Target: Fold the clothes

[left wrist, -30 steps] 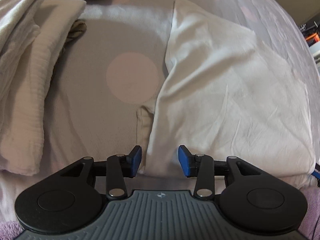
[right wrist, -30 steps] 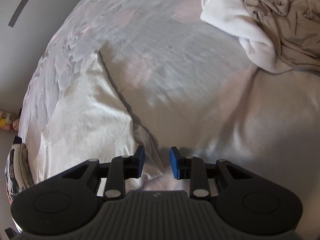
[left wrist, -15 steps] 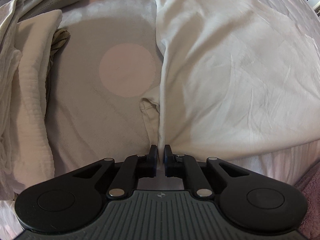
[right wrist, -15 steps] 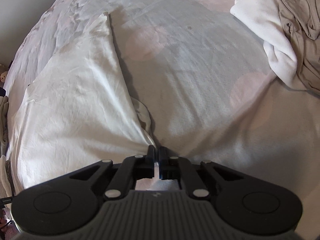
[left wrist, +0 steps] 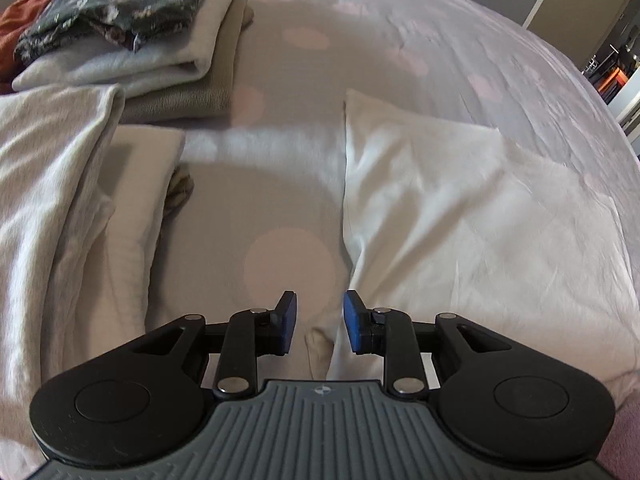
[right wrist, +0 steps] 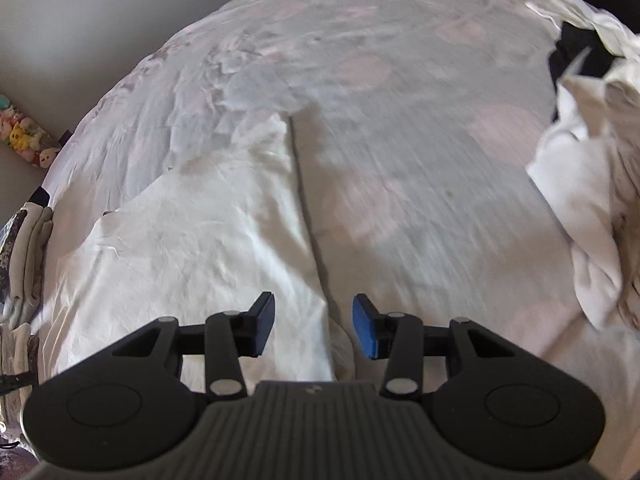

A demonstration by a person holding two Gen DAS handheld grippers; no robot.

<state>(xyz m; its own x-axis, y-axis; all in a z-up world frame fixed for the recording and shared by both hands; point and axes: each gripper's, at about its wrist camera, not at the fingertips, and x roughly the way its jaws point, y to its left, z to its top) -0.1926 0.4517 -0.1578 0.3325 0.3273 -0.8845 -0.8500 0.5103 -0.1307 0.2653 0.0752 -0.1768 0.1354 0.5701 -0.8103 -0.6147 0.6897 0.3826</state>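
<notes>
White garment (left wrist: 460, 216) flat on bed (left wrist: 304, 152), long fold edge running away from both claws. Left claw (left wrist: 320, 322) opening, empty, over near corner. Right claw (right wrist: 313, 326) opening, empty, astride same edge.

Left hand-held gripper (left wrist: 319, 322) and right hand-held gripper (right wrist: 313, 326) point downward, jaws opening, unpressed.

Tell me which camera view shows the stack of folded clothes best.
The left wrist view: the stack of folded clothes lies there in full, dark floral piece on top. The right wrist view shows only its edge at the left border.
</notes>
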